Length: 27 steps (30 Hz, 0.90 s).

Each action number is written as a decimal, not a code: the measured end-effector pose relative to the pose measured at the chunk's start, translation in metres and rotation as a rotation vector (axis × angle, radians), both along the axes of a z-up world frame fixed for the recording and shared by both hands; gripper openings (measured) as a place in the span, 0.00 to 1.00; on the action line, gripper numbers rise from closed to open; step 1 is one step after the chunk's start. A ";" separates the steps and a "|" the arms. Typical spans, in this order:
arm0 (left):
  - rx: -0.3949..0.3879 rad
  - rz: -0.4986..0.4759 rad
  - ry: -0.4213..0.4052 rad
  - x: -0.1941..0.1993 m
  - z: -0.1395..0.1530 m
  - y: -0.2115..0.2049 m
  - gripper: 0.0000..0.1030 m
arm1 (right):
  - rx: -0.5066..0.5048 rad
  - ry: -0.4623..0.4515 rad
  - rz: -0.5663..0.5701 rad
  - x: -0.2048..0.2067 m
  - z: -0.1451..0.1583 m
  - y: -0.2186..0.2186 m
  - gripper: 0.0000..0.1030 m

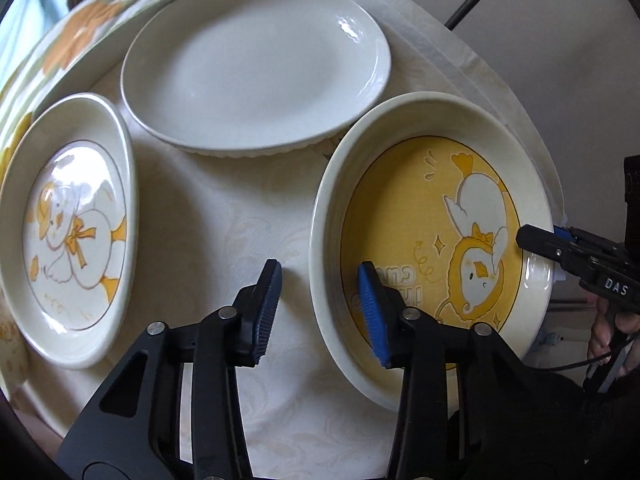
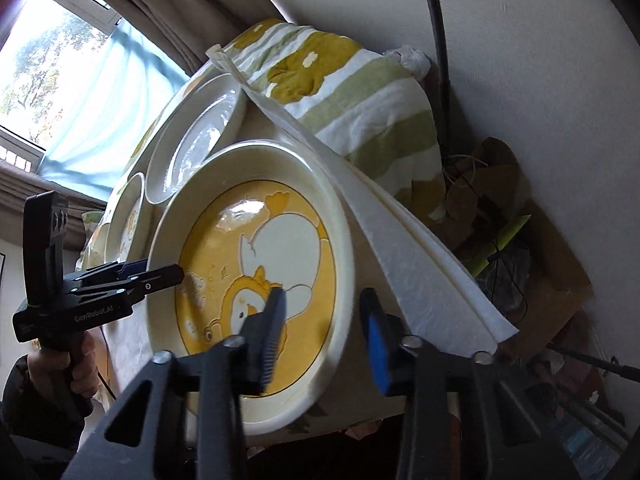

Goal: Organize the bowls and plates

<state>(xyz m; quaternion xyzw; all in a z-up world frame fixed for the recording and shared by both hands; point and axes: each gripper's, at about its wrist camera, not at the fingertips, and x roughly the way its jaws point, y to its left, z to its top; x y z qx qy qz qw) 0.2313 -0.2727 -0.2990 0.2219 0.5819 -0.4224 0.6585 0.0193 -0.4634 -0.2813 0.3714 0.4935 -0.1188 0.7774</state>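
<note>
A deep yellow plate with a duck picture (image 1: 440, 220) (image 2: 260, 260) lies on the cream tablecloth (image 1: 224, 240). My left gripper (image 1: 320, 276) straddles its left rim, one blue pad inside the plate and one outside over the cloth. A gap shows at the outer pad. My right gripper (image 2: 324, 296) straddles the opposite rim the same way, and no pad visibly presses on it. Each gripper shows in the other's view at the plate's edge: the right gripper (image 1: 532, 240) and the left gripper (image 2: 176, 274). A white oval plate (image 1: 256, 68) and a cream duck plate (image 1: 76, 232) lie beyond.
Striped green and yellow bedding (image 2: 360, 92) lies against the table's far side. The tablecloth's edge (image 2: 420, 280) hangs close beside the yellow plate. Cardboard and clutter (image 2: 552, 280) sit on the floor below. A hand (image 2: 60, 368) holds the left gripper's handle.
</note>
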 end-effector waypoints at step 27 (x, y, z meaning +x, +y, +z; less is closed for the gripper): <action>-0.001 -0.007 -0.163 -0.038 0.040 0.025 0.18 | -0.088 0.008 0.139 0.012 0.018 0.017 0.14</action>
